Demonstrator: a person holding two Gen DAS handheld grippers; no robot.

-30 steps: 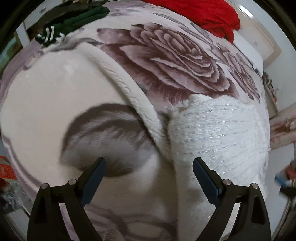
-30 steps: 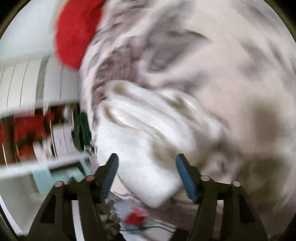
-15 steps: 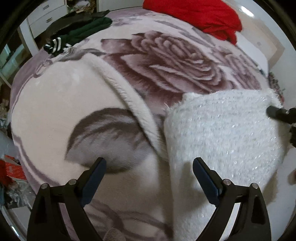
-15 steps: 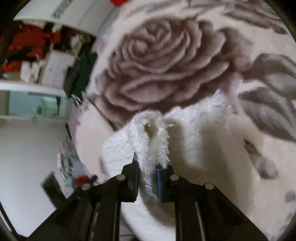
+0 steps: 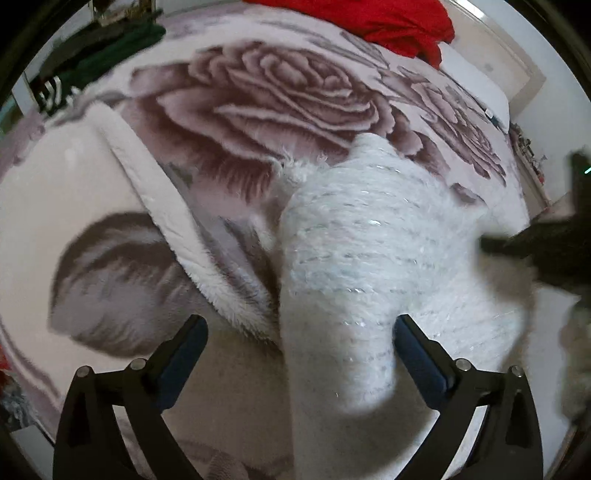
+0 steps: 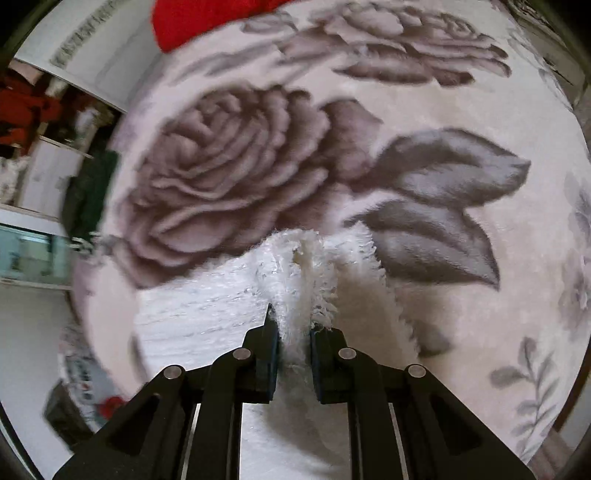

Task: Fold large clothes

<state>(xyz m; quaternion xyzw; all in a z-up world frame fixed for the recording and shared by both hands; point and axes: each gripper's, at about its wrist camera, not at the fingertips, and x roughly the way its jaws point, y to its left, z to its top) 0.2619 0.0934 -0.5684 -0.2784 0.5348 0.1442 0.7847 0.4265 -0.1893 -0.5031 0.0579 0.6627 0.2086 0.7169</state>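
Observation:
A fuzzy white knitted sweater [image 5: 369, 251] with glittery threads lies on a bed covered by a rose-patterned blanket [image 5: 266, 92]. My left gripper [image 5: 299, 350] is open, its jaws wide on either side of the sweater's near part, which lies between them. My right gripper [image 6: 293, 339] is shut on a bunched edge of the white sweater [image 6: 306, 266] and holds it raised above the blanket [image 6: 229, 158]. The right gripper shows as a dark blurred shape at the right edge of the left wrist view [image 5: 546, 247].
A red garment [image 5: 388, 22] lies at the far end of the bed. Dark green clothes [image 5: 99, 55] lie at the far left edge. A folded-back white blanket edge [image 5: 159, 206] runs left of the sweater. Furniture and clutter stand beyond the bed [image 6: 44, 155].
The right gripper has kept its hold on the sweater edge and pulled it up and across. The sweater now bunches and lies between the left gripper's open jaws.

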